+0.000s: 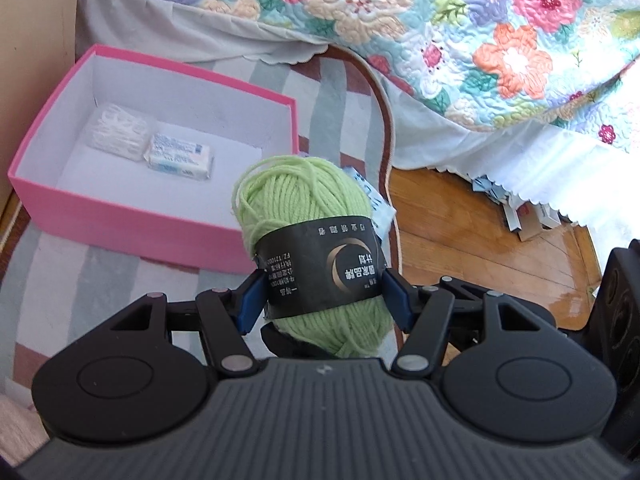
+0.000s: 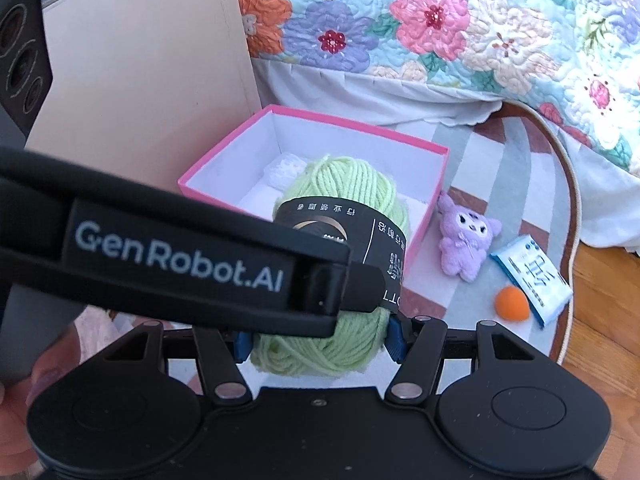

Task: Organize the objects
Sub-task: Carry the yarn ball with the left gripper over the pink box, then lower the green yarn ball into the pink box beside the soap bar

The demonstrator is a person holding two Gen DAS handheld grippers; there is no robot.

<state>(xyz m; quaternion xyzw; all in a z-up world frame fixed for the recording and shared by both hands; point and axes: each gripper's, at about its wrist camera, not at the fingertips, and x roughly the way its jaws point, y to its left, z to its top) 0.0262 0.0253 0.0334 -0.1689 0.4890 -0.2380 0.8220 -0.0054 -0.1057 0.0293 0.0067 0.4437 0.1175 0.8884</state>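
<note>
A ball of light green yarn point(image 1: 304, 196) with a black paper band is held in the air above the striped rug. My left gripper point(image 1: 324, 300) is shut on it, its blue pads point(image 1: 252, 304) pressing the band from both sides. My right gripper point(image 2: 320, 340) is shut on the lower part of the same yarn ball point(image 2: 352, 184). The left gripper's finger point(image 2: 352, 284) crosses in front of it. The open pink box point(image 1: 152, 220) stands on the rug just beyond the yarn. It holds a white packet point(image 1: 116, 132) and a small wrapped bar point(image 1: 180, 156).
A purple plush toy point(image 2: 466, 240), an orange ball point(image 2: 513, 303) and a blue-and-white packet point(image 2: 532, 276) lie on the rug point(image 2: 500, 160) right of the pink box point(image 2: 352, 124). A bed with a floral quilt point(image 2: 480, 32) is behind. A beige cabinet panel point(image 2: 140, 80) stands left.
</note>
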